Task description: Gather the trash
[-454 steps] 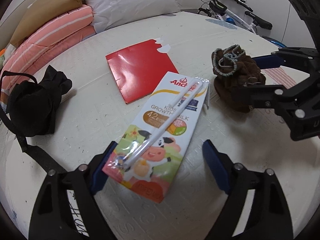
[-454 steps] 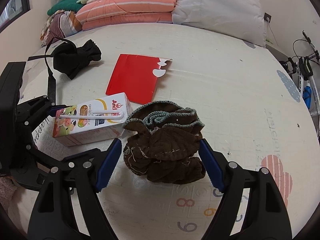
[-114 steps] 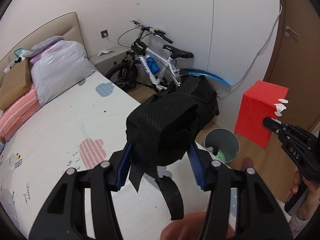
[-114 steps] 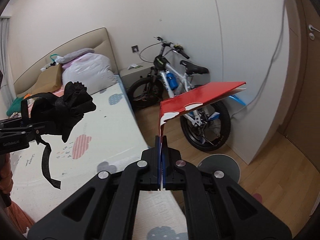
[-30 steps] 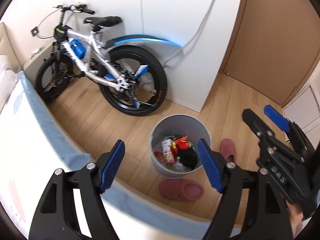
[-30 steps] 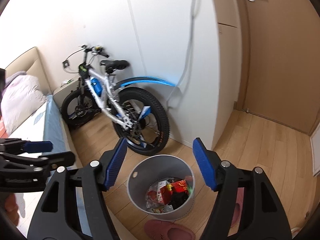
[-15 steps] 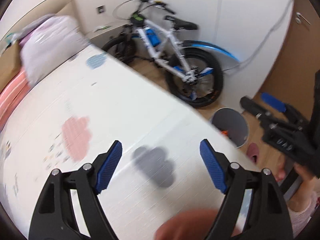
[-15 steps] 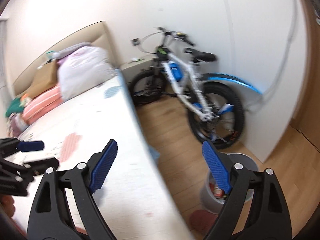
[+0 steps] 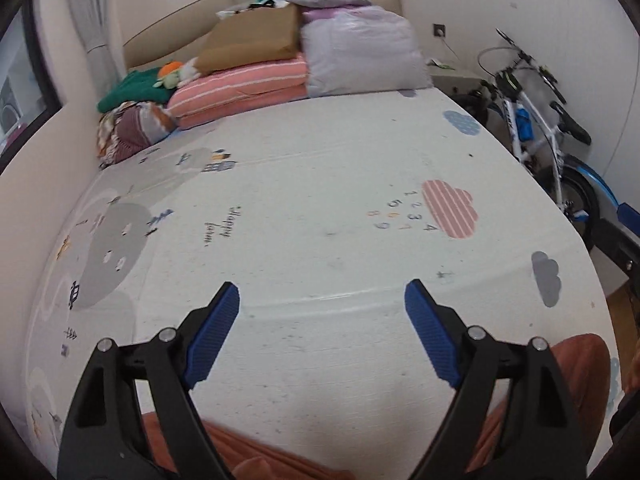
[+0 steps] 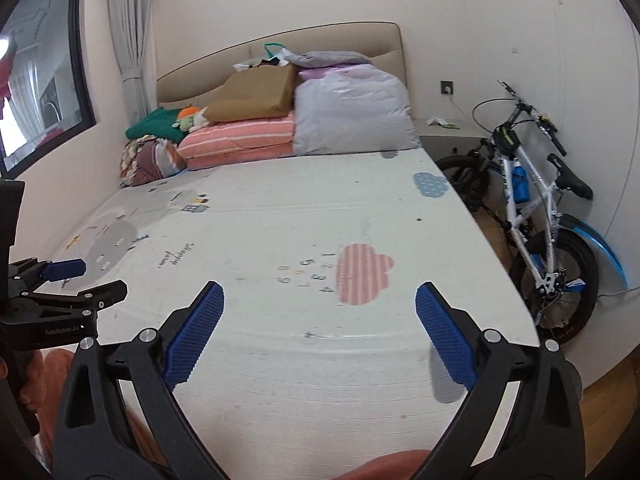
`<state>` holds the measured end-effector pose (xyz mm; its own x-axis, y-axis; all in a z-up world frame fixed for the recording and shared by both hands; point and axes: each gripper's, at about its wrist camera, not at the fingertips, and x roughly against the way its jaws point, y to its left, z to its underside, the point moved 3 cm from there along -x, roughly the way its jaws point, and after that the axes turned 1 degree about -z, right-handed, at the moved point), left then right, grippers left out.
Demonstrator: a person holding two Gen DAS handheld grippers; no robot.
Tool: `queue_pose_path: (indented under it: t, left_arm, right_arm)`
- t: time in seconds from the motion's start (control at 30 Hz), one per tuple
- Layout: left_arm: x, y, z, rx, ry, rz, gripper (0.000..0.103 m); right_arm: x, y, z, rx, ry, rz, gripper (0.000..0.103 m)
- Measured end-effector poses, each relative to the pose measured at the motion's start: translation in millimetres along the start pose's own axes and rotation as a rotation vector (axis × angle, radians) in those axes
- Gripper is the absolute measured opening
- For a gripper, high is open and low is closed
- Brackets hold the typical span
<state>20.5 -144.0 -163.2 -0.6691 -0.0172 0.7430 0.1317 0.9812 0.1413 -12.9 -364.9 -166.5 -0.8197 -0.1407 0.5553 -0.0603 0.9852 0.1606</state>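
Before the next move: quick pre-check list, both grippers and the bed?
1. Left gripper empty: ok, jaws opening, nothing between them.
2. Right gripper empty: ok, jaws opening, nothing between them.
3. Trash left on the play mat: cannot tell for the whole mat; the visible part shows only printed clouds and numbers, no loose item.
4. Trash among the pillows at the headboard: cannot tell, stacked bedding hides what lies behind.
5. Bin in sight for a drop: not ok, it appears in neither view.
6. Grippers apart from each other: ok, the left one sits at the far left edge of the right wrist view, apart from the right fingers.
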Motion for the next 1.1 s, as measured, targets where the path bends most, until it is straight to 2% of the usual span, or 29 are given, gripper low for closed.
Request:
queue_pose_path:
  t: [0.2,0.47,0.8,1.1]
  left_arm:
    - [35,69,16,0.069,-0.033,-0.040,0.089]
    - [52,111,29,0.105,-0.029,-0.064,0.089]
    - [60,122,29,0.139,-0.048,-0.063,0.090]
    - [67,110,25,0.126,-0.063,-0.055,0.090]
  right_arm:
    - [7,59,-11,0.017,0.010,0.007,0.093]
    - [18,106,-11,0.082,0.048,0.050,0.095]
    - [40,119,-14,0.121,0.025,0.082,0.095]
    - [52,115,-15,0.111,0.008,0.091,0.095]
